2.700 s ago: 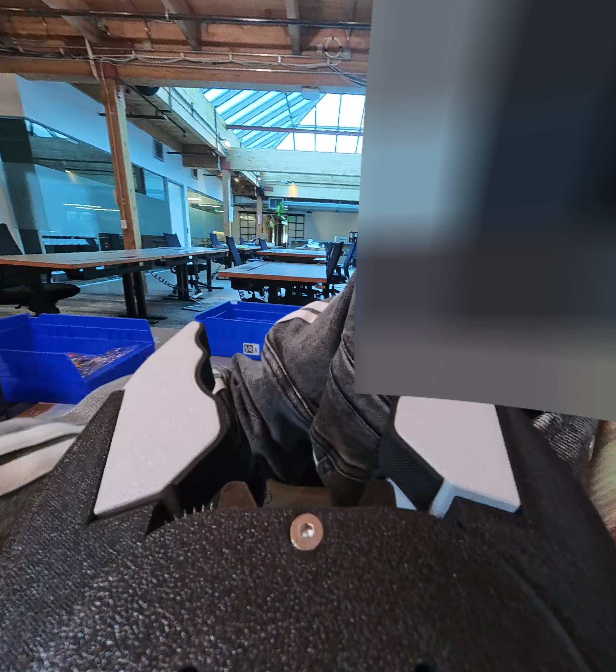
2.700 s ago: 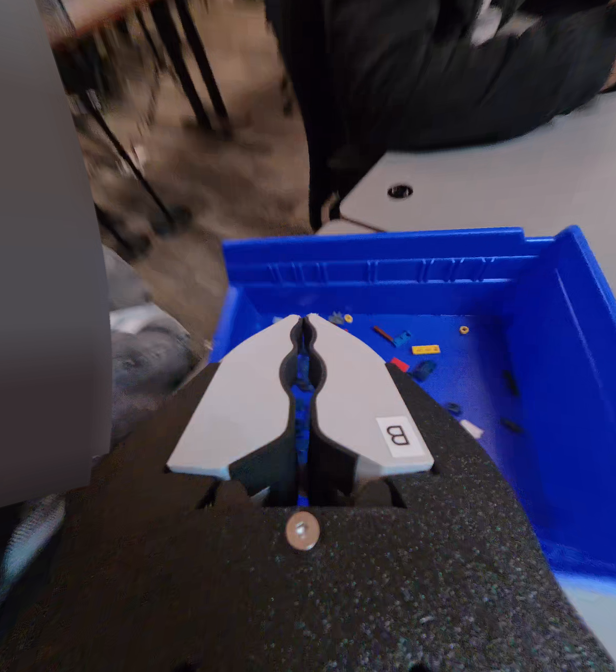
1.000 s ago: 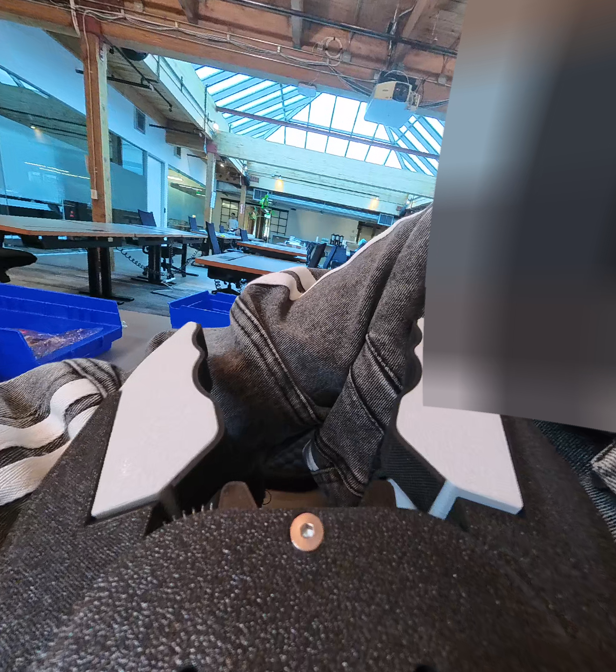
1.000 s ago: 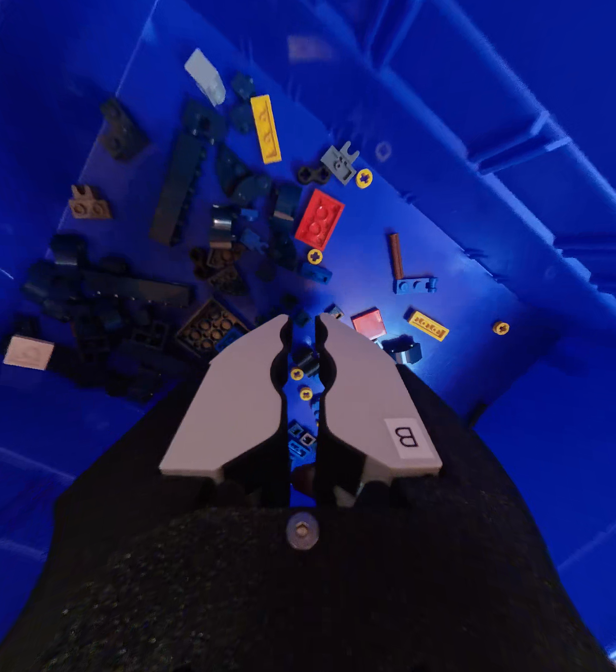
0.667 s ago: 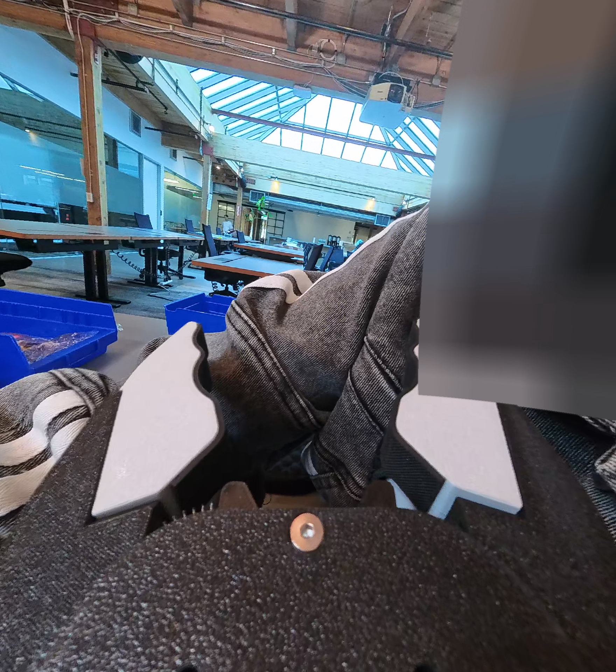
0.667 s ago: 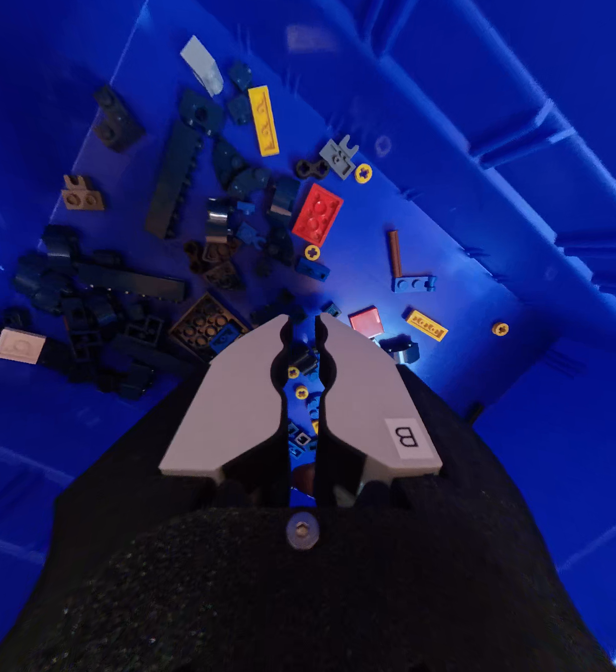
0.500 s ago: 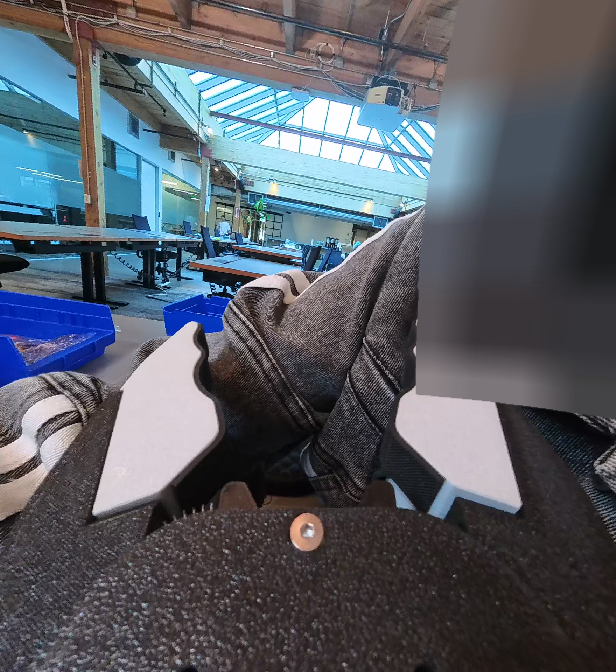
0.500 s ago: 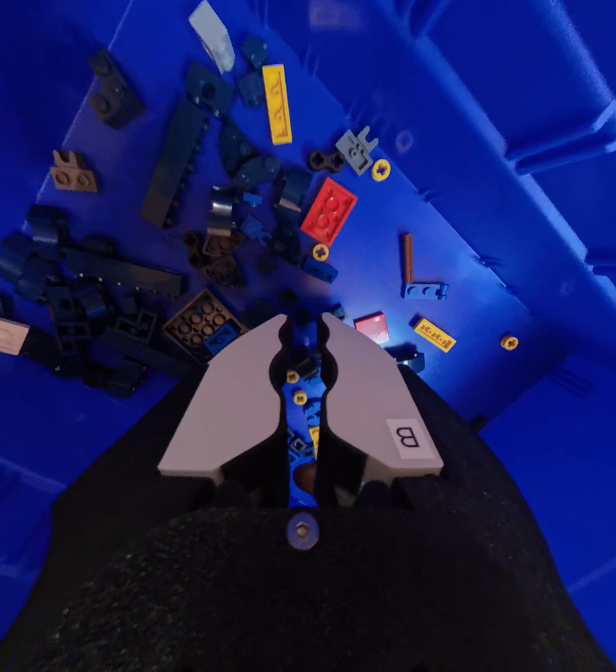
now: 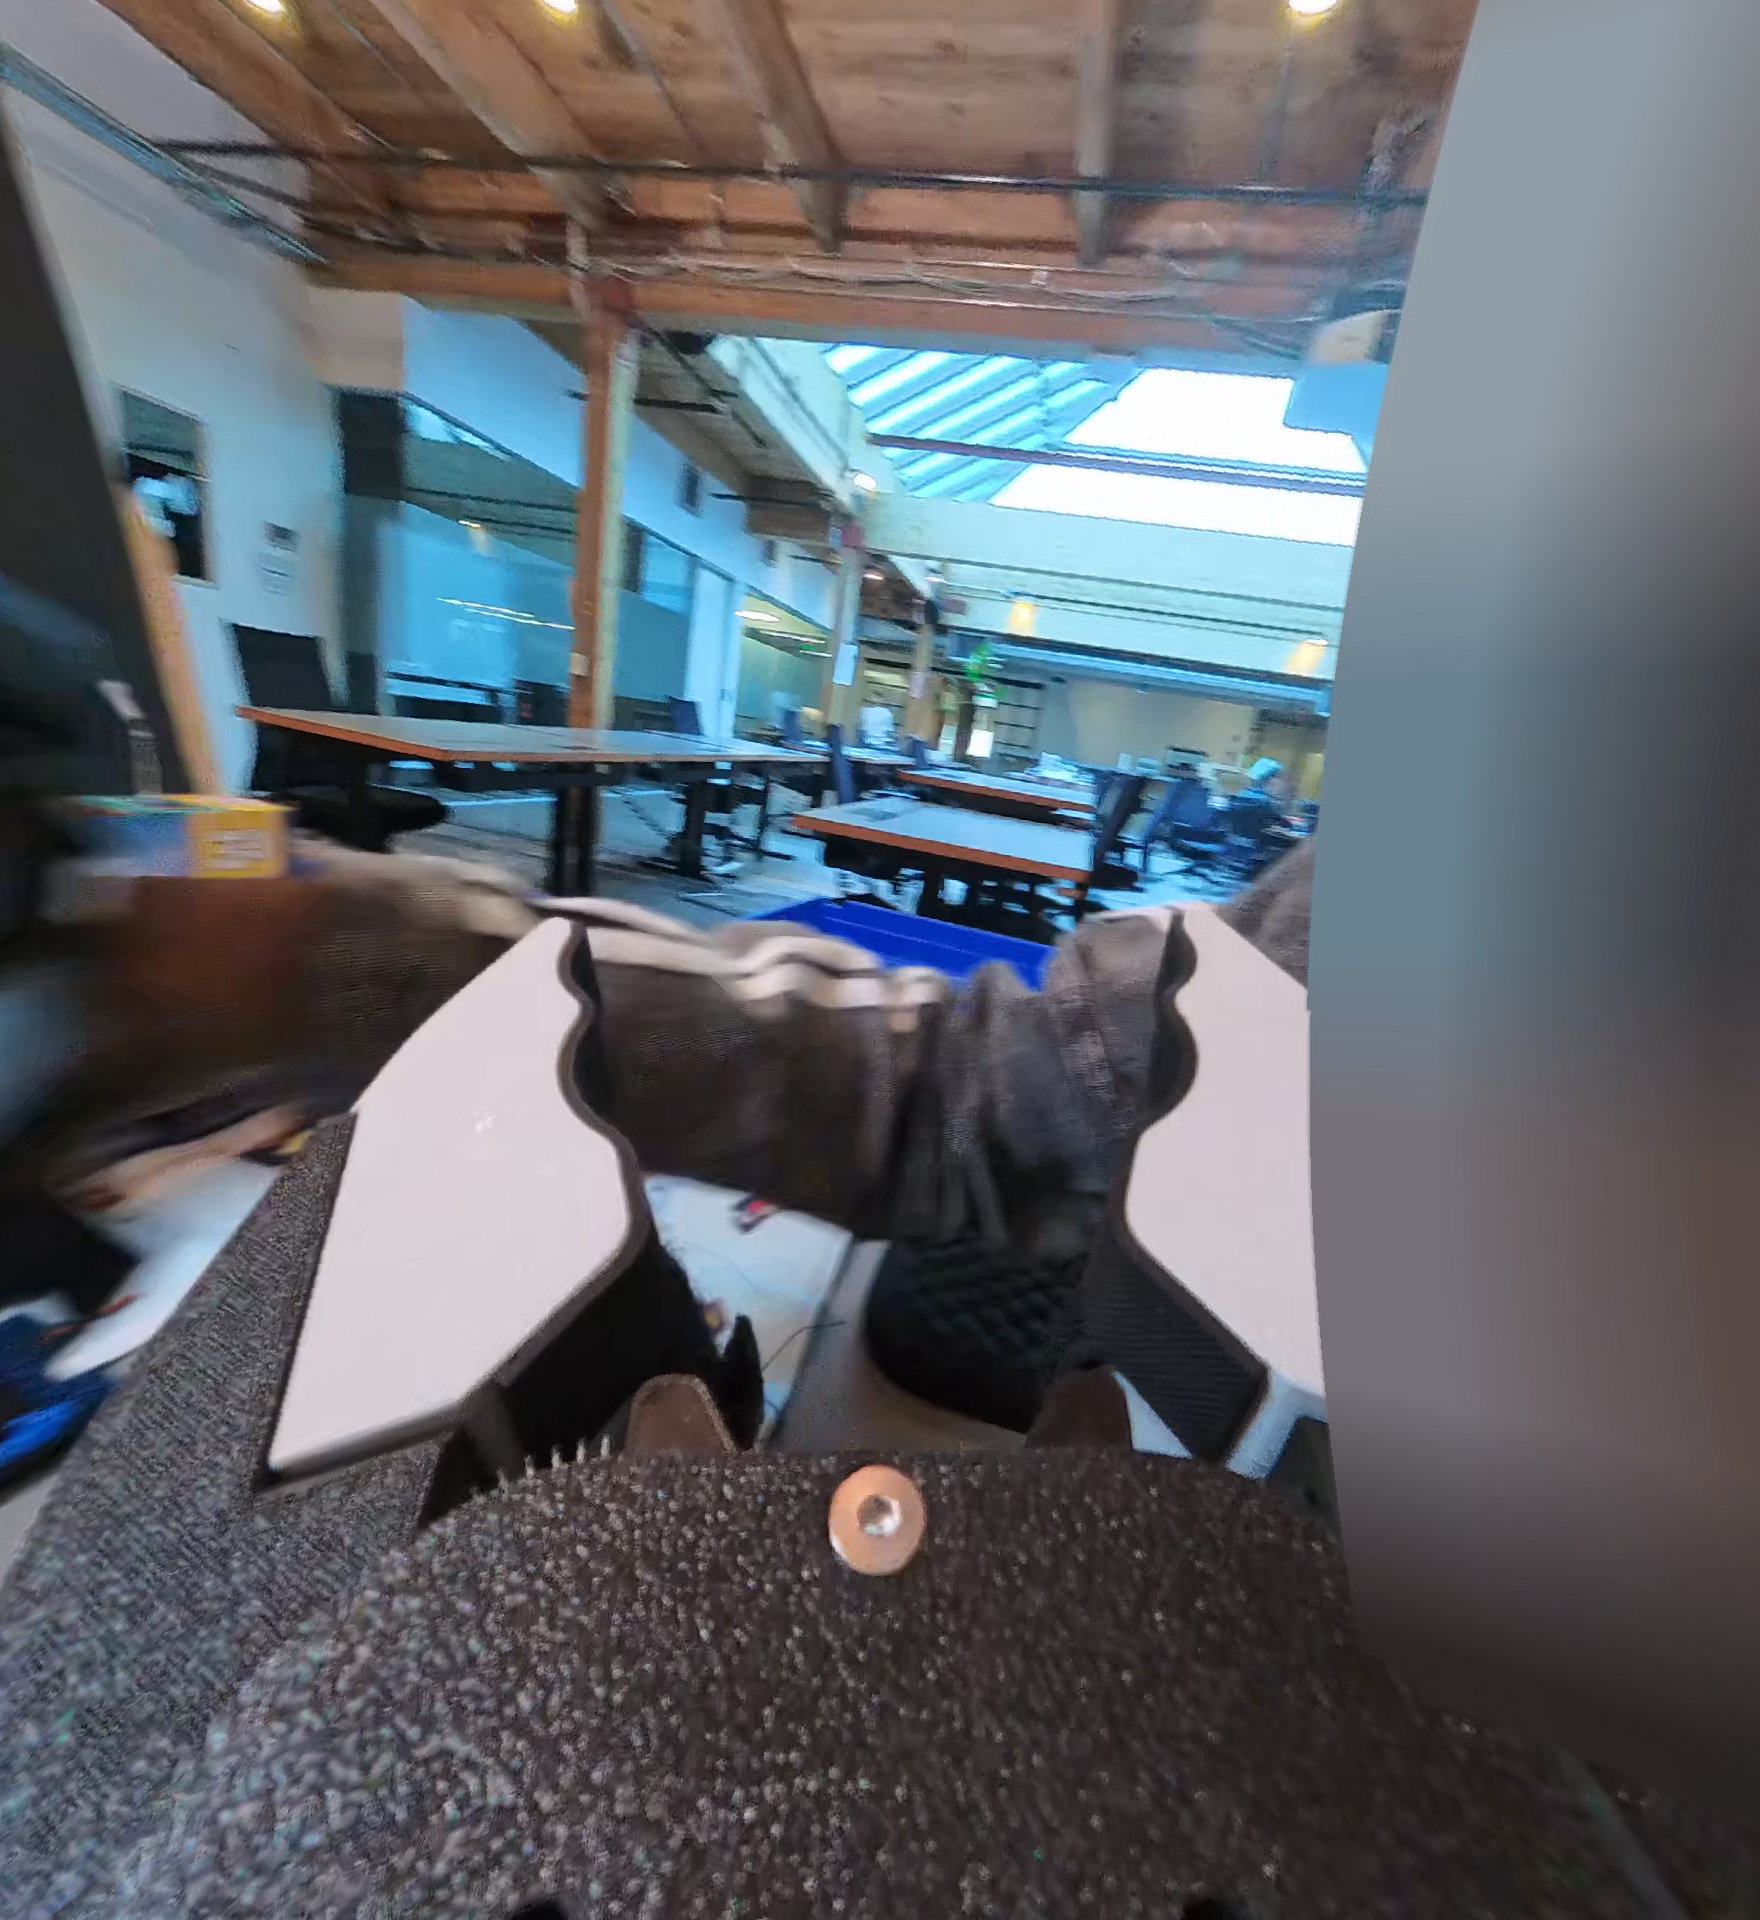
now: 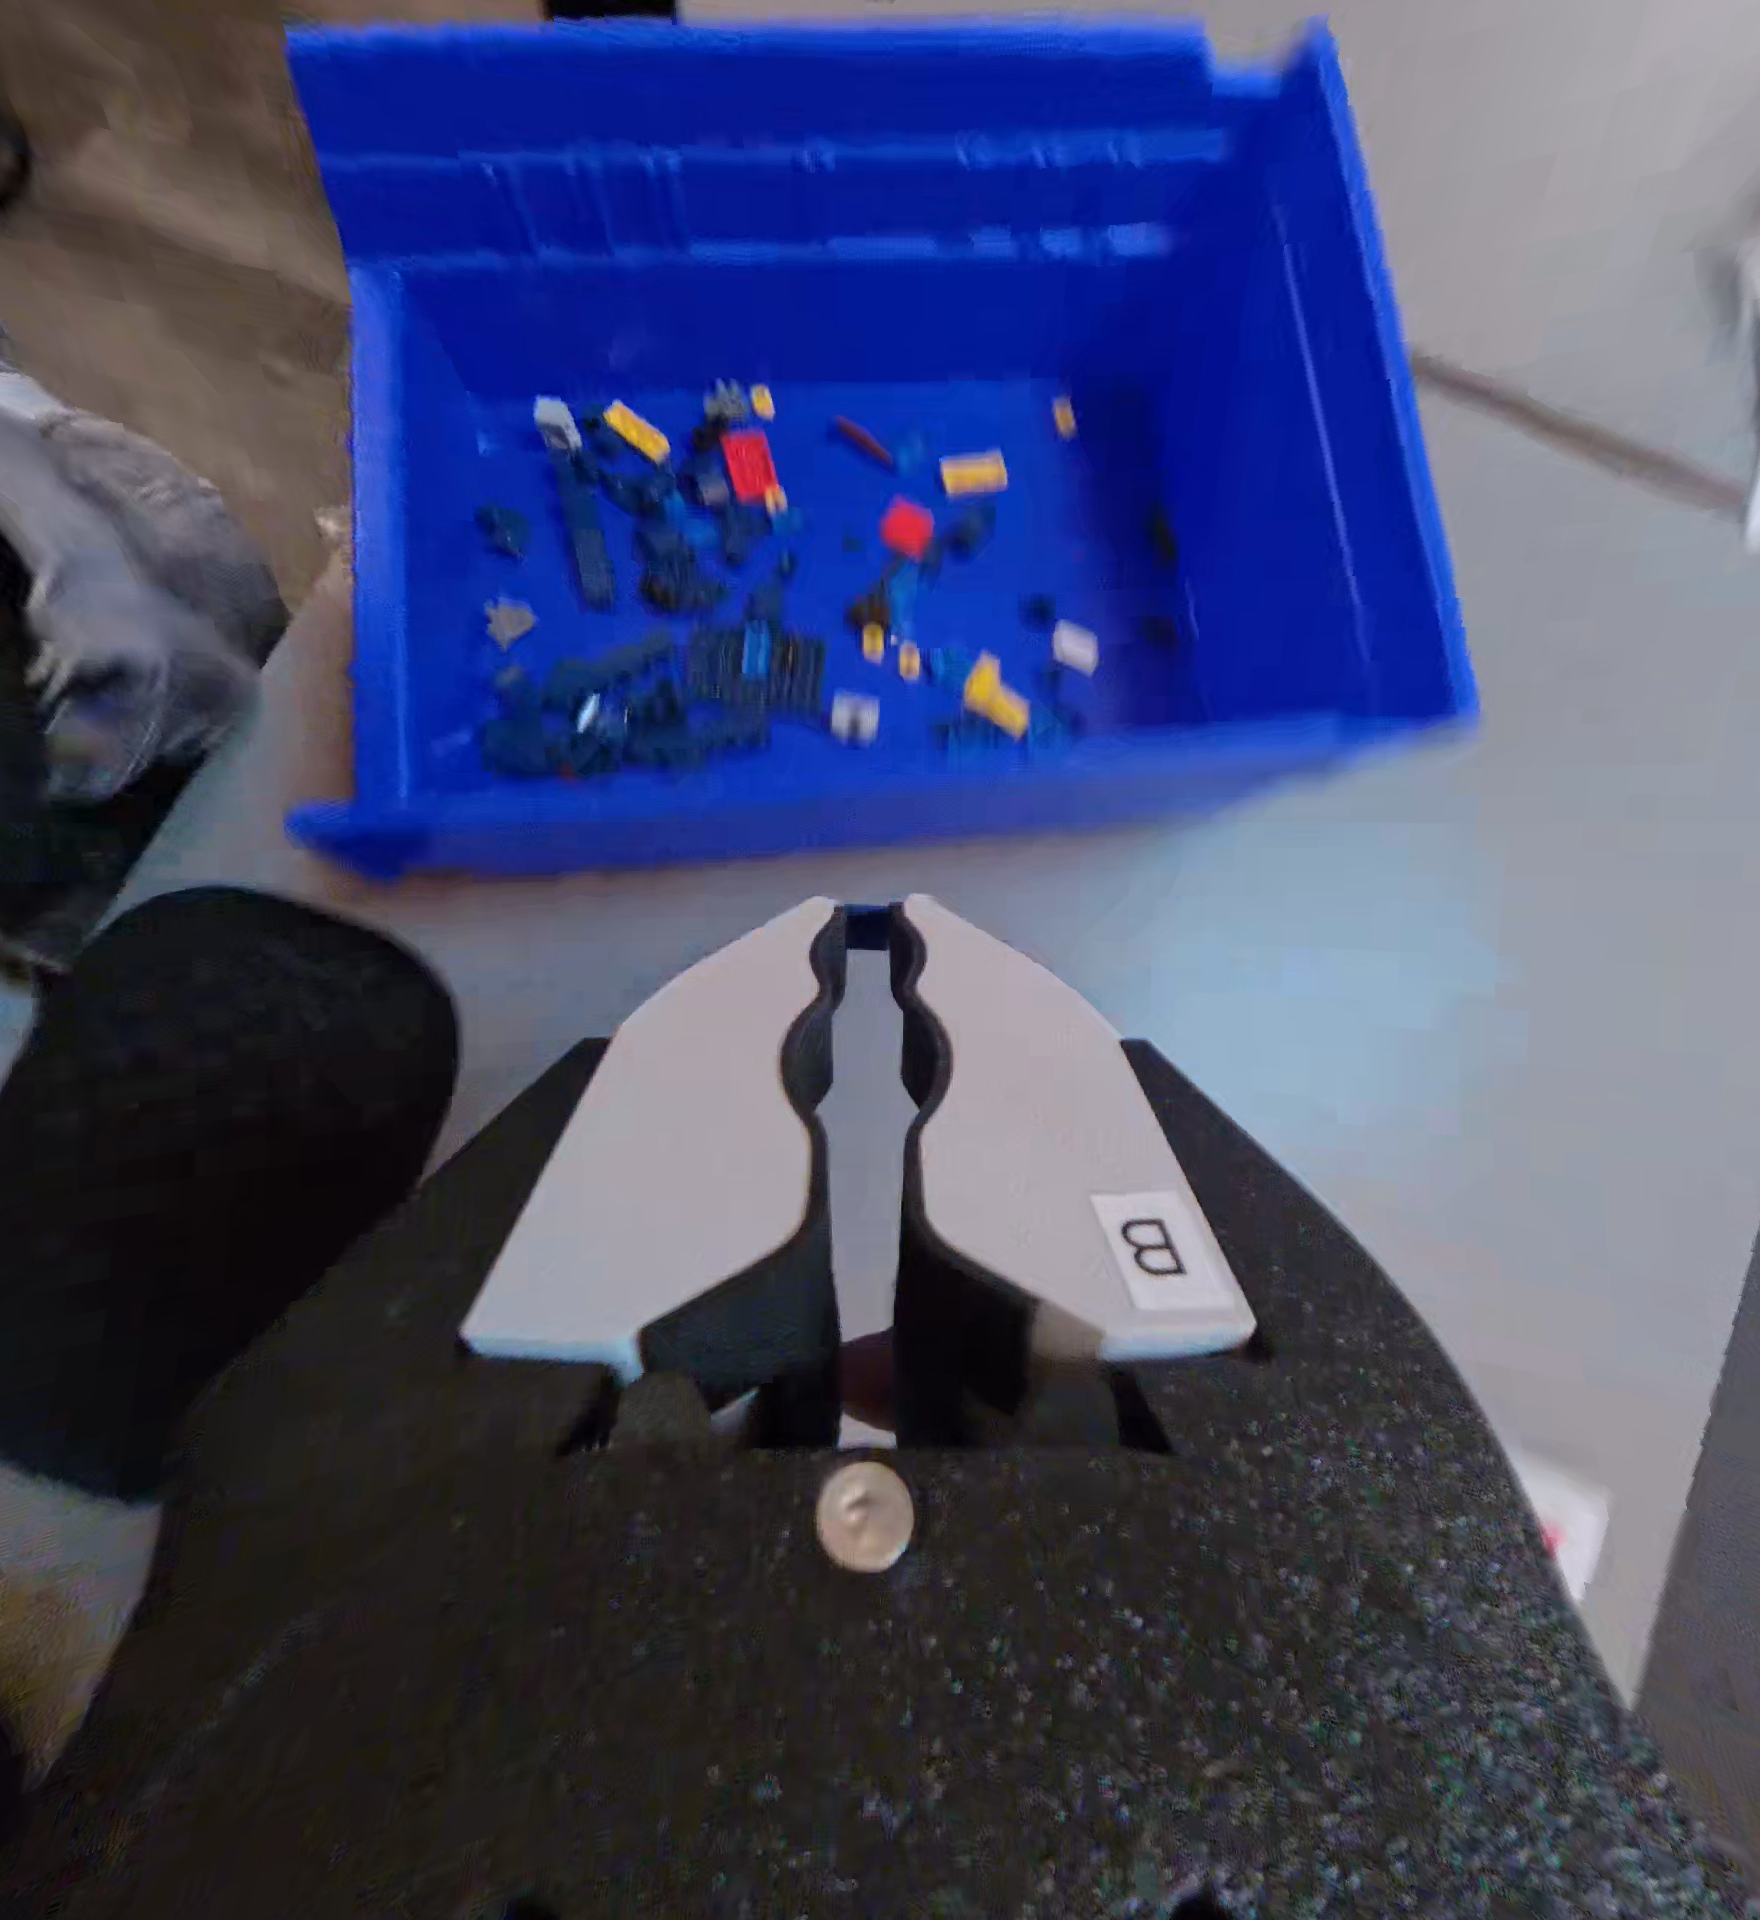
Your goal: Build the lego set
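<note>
Right now your right gripper [image 10: 868, 914] is closed on a small dark blue brick [image 10: 867, 927], pinched at the very tips of its two pale fingers [image 10: 689, 1122], with only a narrow slot left between them behind the piece. It hangs over the light grey tabletop [image 10: 1375, 987], just short of the near wall of a blue bin [image 10: 855, 821], not inside it. On the floor of that bin lie scattered small bricks: a heap of dark blue and black pieces [image 10: 647, 686] toward the left, a red plate [image 10: 748, 464] farther back, a second red piece [image 10: 905, 527] near the middle, and several yellow pieces [image 10: 995, 694] among them; the picture is smeared, so the finer shapes cannot be told. To the left of your right gripper a black rounded shape [image 10: 180, 1174] sits low over the table, and grey cloth [image 10: 117, 592] lies beyond it beside the bin. Your left gripper [image 9: 871, 940] stands wide apart, gripping nothing. Between its spread fingers [image 9: 471, 1195] you see a sleeve [image 9: 803, 1081] of dark grey fabric with pale stripes, beyond the tips and not touched by either one as far as the blur allows. Past the sleeve the rim of another blue bin [image 9: 907, 935] shows, and behind it a long hall with wooden-topped desks [image 9: 543, 743], dark chairs and a timber ceiling [image 9: 751, 125] with a skylight. A yellow box [image 9: 221, 847] sits blurred at the left edge.
</note>
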A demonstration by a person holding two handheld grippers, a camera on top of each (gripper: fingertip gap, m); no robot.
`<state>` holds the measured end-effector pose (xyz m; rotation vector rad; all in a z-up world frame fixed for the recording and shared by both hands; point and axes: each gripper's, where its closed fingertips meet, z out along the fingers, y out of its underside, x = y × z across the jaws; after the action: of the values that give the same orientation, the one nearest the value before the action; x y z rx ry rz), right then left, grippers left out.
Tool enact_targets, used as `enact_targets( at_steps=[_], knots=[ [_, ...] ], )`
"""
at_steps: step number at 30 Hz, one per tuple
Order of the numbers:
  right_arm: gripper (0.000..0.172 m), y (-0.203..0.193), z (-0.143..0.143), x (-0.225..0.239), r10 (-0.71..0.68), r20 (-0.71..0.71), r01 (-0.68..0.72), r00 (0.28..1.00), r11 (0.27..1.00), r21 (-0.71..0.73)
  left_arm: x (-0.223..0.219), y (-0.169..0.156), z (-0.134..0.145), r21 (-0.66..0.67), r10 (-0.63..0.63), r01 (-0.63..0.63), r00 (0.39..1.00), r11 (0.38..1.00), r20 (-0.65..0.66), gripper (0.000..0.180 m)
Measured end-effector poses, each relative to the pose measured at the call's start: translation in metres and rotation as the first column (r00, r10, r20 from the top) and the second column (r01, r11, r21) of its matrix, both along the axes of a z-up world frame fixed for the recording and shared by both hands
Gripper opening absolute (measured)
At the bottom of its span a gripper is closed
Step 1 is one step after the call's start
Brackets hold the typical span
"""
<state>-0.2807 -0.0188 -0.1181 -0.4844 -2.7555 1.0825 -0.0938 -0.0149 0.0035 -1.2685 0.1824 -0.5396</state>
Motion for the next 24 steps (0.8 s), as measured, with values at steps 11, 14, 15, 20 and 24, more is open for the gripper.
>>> enact_targets(
  at_steps=[11,14,15,20,24],
  knots=[
    [0.007,0.190,-0.087,0.146,-0.573,0.167,0.595,0.802,0.791,-0.141,-0.056,0.001,-0.013,-0.064,0.289,-0.294,0.954,0.954,-0.082,0.103],
    [0.007,0.229,-0.104,0.152,-0.707,0.158,0.724,0.690,0.676,-0.137,-0.052,0.005,-0.015,-0.072,0.265,-0.271,0.960,0.960,-0.087,0.103],
    [0.007,0.238,-0.107,0.152,-0.732,0.163,0.749,0.662,0.647,-0.141,-0.049,0.006,-0.015,-0.072,0.253,-0.259,0.964,0.963,-0.086,0.103],
    [0.007,0.249,-0.125,0.150,-0.728,0.266,0.764,0.631,0.643,-0.053,-0.034,0.012,-0.019,-0.090,0.208,-0.220,0.969,0.971,-0.131,0.104],
    [0.007,0.241,-0.130,0.150,-0.675,0.345,0.701,0.653,0.710,0.064,-0.028,0.015,-0.022,-0.098,0.185,-0.200,0.972,0.975,-0.146,0.105]
  ],
)
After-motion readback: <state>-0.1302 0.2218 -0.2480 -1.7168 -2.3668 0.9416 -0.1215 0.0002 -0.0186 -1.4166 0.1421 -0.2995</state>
